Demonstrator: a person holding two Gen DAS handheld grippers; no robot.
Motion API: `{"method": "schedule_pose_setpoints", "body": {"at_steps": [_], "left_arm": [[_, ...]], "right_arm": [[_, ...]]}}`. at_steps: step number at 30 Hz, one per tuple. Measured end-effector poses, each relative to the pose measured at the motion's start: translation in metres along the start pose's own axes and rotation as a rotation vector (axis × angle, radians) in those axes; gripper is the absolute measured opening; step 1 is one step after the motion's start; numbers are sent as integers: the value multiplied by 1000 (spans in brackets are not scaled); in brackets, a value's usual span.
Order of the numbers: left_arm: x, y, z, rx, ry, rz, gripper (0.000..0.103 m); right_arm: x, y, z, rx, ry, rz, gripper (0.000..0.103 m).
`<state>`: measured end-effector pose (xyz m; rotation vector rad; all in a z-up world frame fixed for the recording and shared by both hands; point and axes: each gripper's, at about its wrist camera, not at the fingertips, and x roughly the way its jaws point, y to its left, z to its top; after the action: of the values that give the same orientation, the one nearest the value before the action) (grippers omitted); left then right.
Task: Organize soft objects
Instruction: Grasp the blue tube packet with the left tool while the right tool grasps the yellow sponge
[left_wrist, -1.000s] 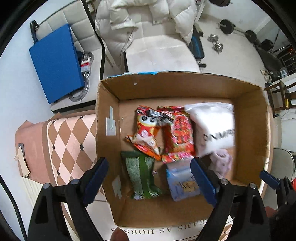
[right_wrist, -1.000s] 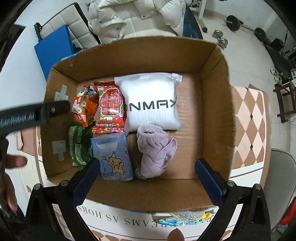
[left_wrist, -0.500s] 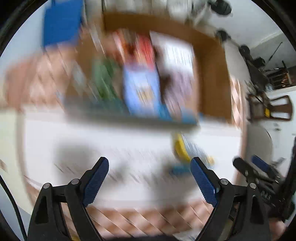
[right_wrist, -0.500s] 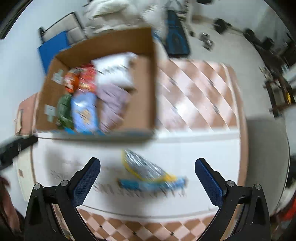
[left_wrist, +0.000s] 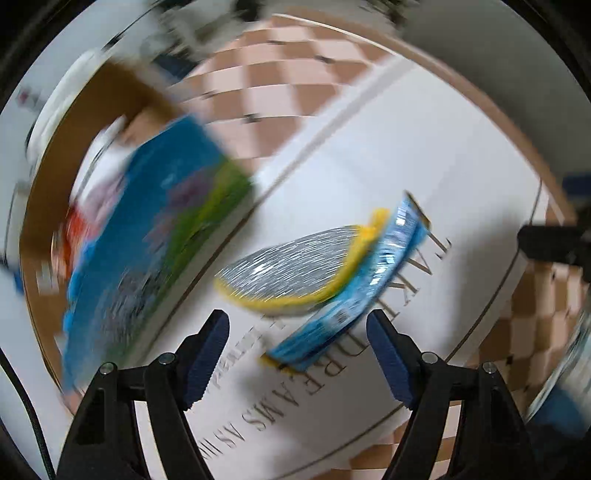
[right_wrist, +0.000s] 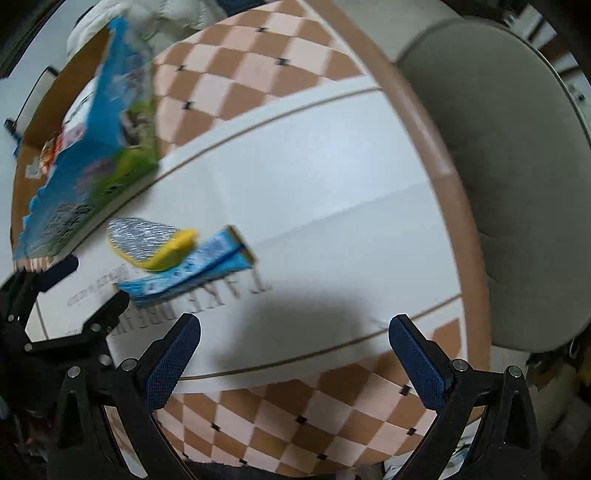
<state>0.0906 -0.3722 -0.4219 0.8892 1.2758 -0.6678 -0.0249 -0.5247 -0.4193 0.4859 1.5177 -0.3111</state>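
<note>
Blue-padded, my left claw (left_wrist: 297, 349) pointed steeply down at the white printed surface (left_wrist: 424, 155), its jaws closing yet apart, nothing pressed between them. Just ahead of its fingertips lay the yellow-edged silver sponge (left_wrist: 291, 266), resting partly on a flat blue packet (left_wrist: 354, 295); the packet's near end reached between the pads without touching them. My right claw (right_wrist: 295, 350) pointed straight down, jaws spread wide over bare surface, with the same sponge and packet ahead and to its left. At far left stood the cardboard box (left_wrist: 37, 206), its blue-and-green printed side (right_wrist: 92, 155) blurred; its contents were unclear.
</note>
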Motion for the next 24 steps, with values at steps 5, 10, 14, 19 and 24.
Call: {"method": "schedule_pose_setpoints", "body": {"at_steps": [5,10,14,19,24], "left_arm": [[28,-36,20,111,67,0,75],[41,-53,25,161,74,86,71],[41,-49,22,135,69,143,48],[52,-26,1,0,137,81,26],[58,24,-42,-277,204,-39,24]], "right_arm": [[5,-32,-6,67,14,1,103],[5,-54,-12,107,10,-14,103],[8,-60,-13,122,17,-18,103],[10,-47,-9,90,24,-17,103],[7,-12,3,-2,20,-6,103]]}}
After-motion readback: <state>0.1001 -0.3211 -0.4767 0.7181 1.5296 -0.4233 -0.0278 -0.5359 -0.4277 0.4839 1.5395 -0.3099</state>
